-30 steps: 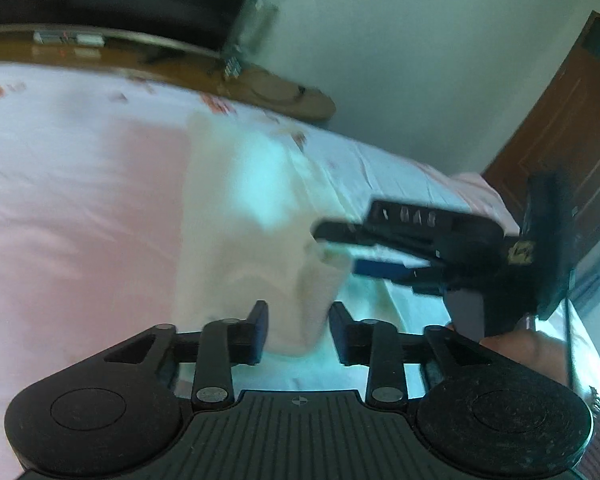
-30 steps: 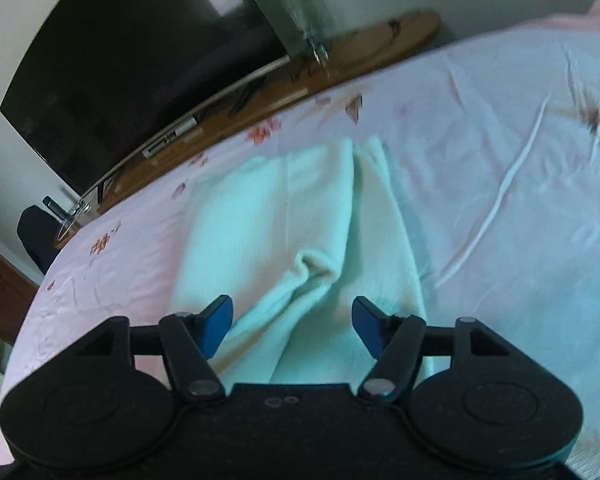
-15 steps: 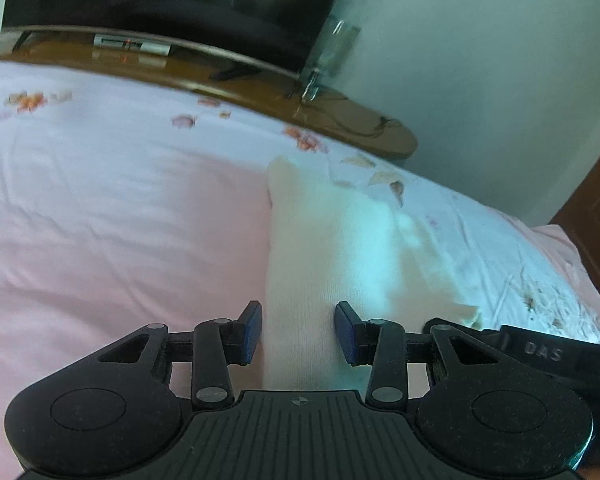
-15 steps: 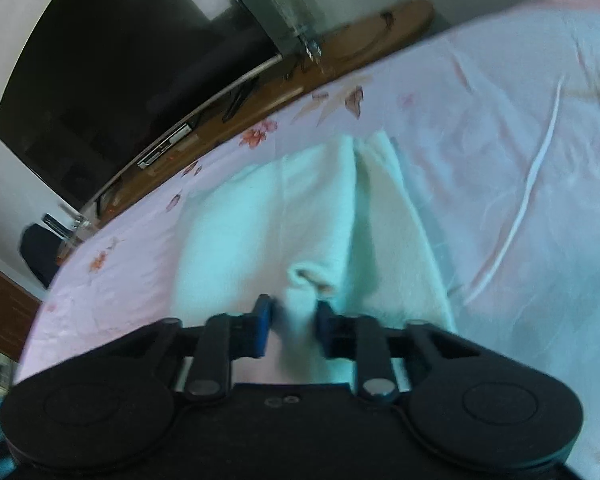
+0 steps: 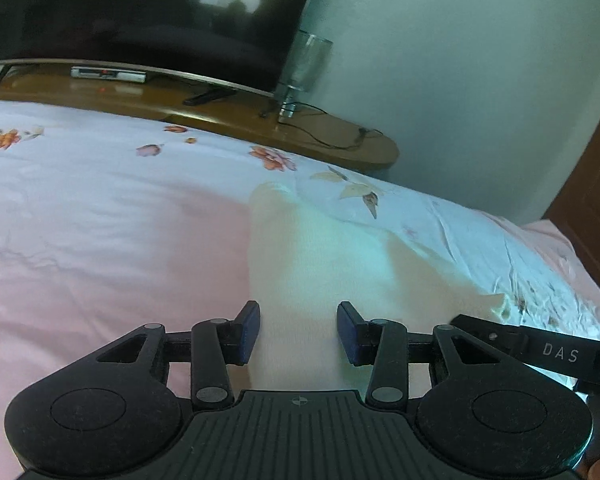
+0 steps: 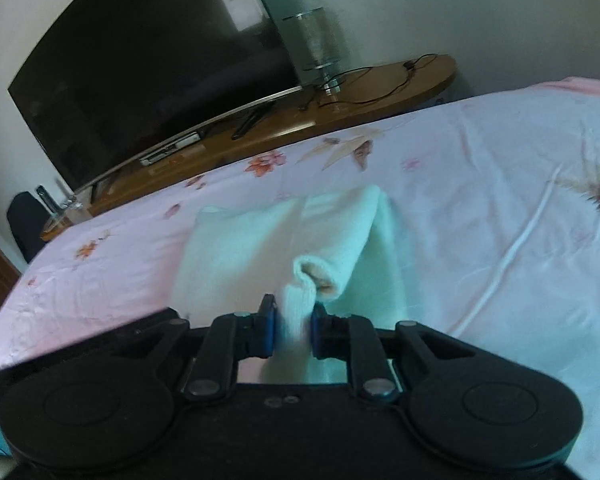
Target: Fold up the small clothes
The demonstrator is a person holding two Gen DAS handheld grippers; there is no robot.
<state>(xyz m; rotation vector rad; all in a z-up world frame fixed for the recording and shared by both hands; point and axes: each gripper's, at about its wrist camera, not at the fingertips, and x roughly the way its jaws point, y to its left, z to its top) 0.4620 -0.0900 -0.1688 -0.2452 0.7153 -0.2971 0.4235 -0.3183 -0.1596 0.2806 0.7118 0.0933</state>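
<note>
on floral bedsheet [image 6: 480,200] before television [image 6: 148,80]: right claw [image 6: 293,326] pinching pale garment [image 6: 260,240], left claw [image 5: 298,332] agape

Garment [image 6: 260,240] lies on bed [image 6: 500,160], television [image 6: 148,80] behind.

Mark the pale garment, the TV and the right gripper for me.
garment [image 6: 240,248], right wrist view, flat left part.
TV [image 6: 160,80], right wrist view, middle of the dark screen.
right gripper [image 6: 293,330], right wrist view, between its fingertips.

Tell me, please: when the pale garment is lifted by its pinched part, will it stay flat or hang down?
Probably hang: the pale garment already bunches between the right gripper. It looks soft, likely light, and should drag over the bedsheet.
</note>
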